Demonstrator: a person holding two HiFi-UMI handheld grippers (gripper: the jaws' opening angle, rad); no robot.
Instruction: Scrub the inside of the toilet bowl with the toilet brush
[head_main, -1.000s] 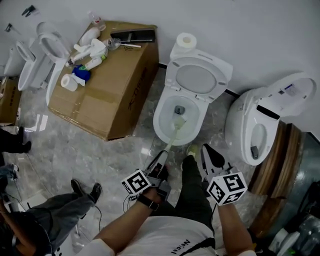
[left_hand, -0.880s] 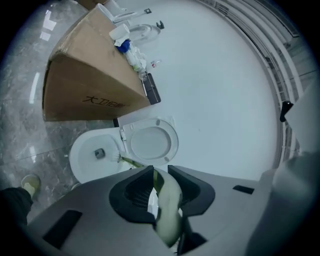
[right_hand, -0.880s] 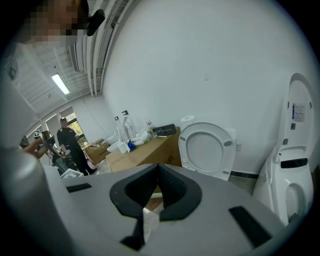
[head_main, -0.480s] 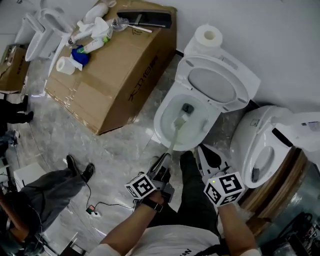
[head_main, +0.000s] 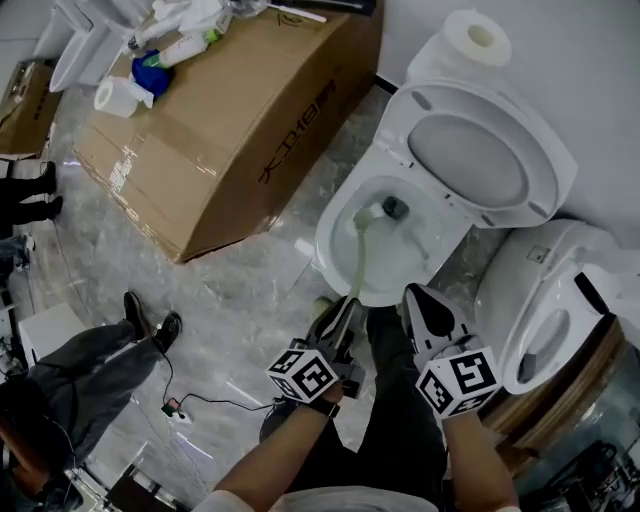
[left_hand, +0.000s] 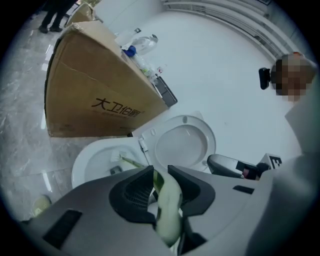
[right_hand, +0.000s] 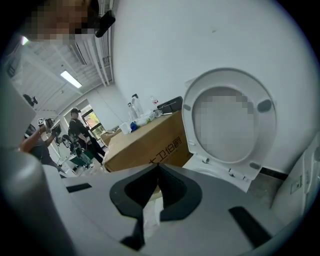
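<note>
While the left gripper (head_main: 341, 311) pinched the toilet brush (head_main: 358, 255), whose head sat inside the toilet bowl (head_main: 326, 240), the right gripper (head_main: 421, 300) hovered at the bowl's front rim, jaws closed on a white paper scrap (right_hand: 150, 216).

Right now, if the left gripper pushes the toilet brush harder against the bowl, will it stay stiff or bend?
It probably bends a little: the toilet brush has a long, thin handle that looks slightly curved between the left gripper and the toilet bowl. It seems light, since one gripper holds it by its end. The smooth handle might twist in the jaws.
</note>
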